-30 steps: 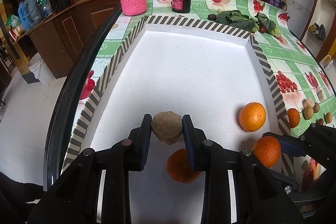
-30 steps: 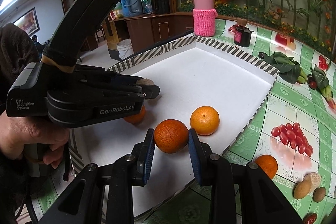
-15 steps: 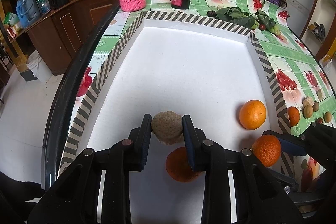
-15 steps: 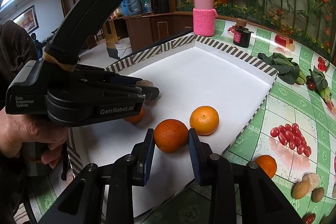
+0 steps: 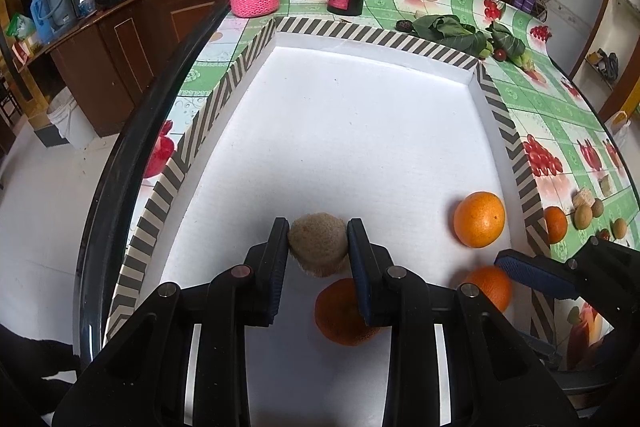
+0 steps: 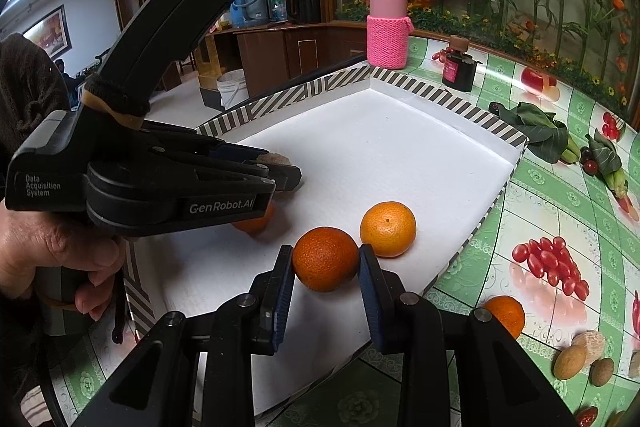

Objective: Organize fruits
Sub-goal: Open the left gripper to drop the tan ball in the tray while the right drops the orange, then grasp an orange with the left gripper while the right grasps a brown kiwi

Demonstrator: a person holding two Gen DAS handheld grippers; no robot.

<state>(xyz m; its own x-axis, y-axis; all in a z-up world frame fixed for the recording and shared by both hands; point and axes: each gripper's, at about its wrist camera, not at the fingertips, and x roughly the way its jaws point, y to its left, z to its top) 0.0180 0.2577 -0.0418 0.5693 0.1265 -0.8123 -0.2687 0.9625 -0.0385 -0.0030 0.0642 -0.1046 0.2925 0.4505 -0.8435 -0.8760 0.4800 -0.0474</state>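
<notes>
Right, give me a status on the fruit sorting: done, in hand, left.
Done: two oranges lie loose in the white tray, one near its right wall and one under the left gripper.
In hand: the left gripper clamps a brown rough fruit; the right gripper brackets a darker orange in the tray.
Left: a small orange and brown fruits on the tablecloth.

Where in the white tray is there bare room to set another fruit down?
The tray's far half is bare, from its striped back wall down toward the brown fruit. The near right corner is crowded: three oranges sit close there, beside both grippers.
</notes>
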